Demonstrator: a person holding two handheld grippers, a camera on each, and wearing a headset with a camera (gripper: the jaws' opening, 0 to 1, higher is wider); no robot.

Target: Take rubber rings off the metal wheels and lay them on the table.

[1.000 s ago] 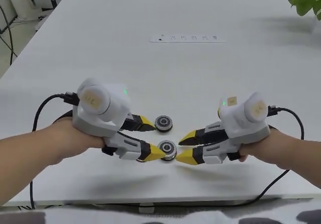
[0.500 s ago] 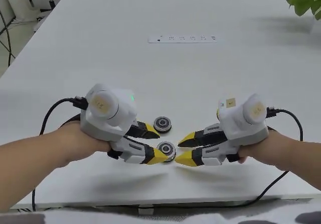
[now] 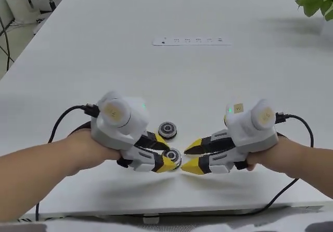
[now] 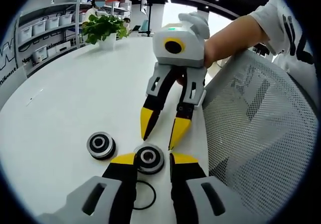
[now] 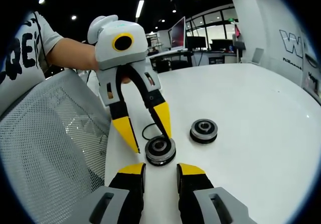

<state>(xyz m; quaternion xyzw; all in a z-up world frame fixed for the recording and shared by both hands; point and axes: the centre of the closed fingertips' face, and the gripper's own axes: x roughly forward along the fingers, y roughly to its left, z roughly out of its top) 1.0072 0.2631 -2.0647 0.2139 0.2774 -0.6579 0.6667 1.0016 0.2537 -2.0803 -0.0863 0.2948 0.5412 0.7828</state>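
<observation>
While the small round dark-rimmed metal wheel (image 5: 160, 150) is bracketed by the left gripper (image 4: 153, 158), the right gripper (image 5: 162, 169) is aimed at it from the opposite side.
The left fingers are spread to either side of the wheel, apparently to steady it on the white surface (image 3: 156, 76), though firm contact cannot be confirmed. The right fingers are likewise spread, their yellow tips held just short of the wheel, a stance judged suited to catching a ring's edge. A thin black rubber ring (image 4: 143, 195) lies flat on the surface beneath the left fingers, so one removal is judged done; from which wheel cannot be told. A second matching metal wheel (image 3: 167, 129) rests just beside, apart from both grippers.
</observation>
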